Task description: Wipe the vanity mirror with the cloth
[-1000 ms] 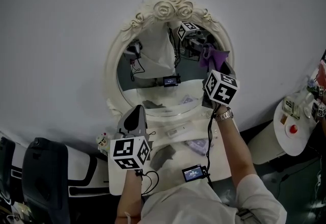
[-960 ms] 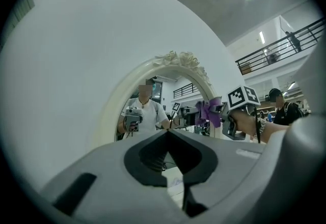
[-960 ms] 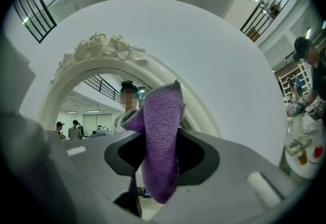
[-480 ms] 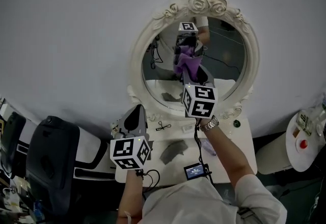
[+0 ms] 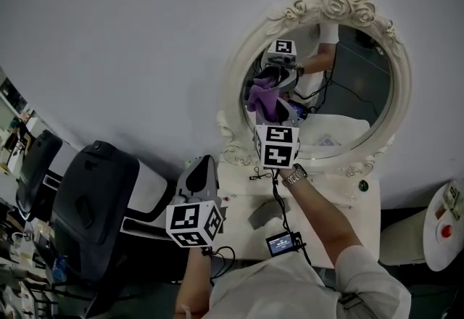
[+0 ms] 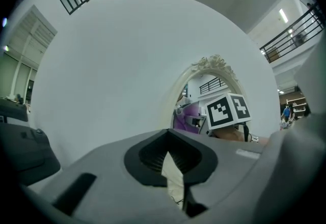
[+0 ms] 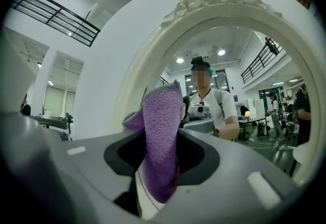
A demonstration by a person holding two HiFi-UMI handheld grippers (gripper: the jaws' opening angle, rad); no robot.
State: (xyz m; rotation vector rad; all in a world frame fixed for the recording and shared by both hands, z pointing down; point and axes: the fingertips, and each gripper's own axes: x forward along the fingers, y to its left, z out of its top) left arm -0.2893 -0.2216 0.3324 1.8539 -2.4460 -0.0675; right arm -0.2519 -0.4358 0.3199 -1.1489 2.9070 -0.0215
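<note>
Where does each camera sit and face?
Head view: on the person's head, looking down at the vanity mirror; forearms, left gripper, right gripper show.
Left gripper view: on that gripper, facing the white wall and mirror; its shut, empty fingers show.
Right gripper view: on that gripper, facing the mirror; its fingers clamp the purple cloth.
Shared: cloth and mirror, in all three.

Right gripper (image 7: 154, 169) clamping purple cloth (image 7: 162, 136), ornate mirror (image 7: 239, 50) ahead (person (image 7: 214, 108) reflected)

Right claw (image 5: 278, 112) with the cloth (image 5: 262, 97) at the left of the mirror (image 5: 357, 85), left claw (image 5: 203, 168) lower-left, by the table (image 5: 338, 228) edge.
</note>
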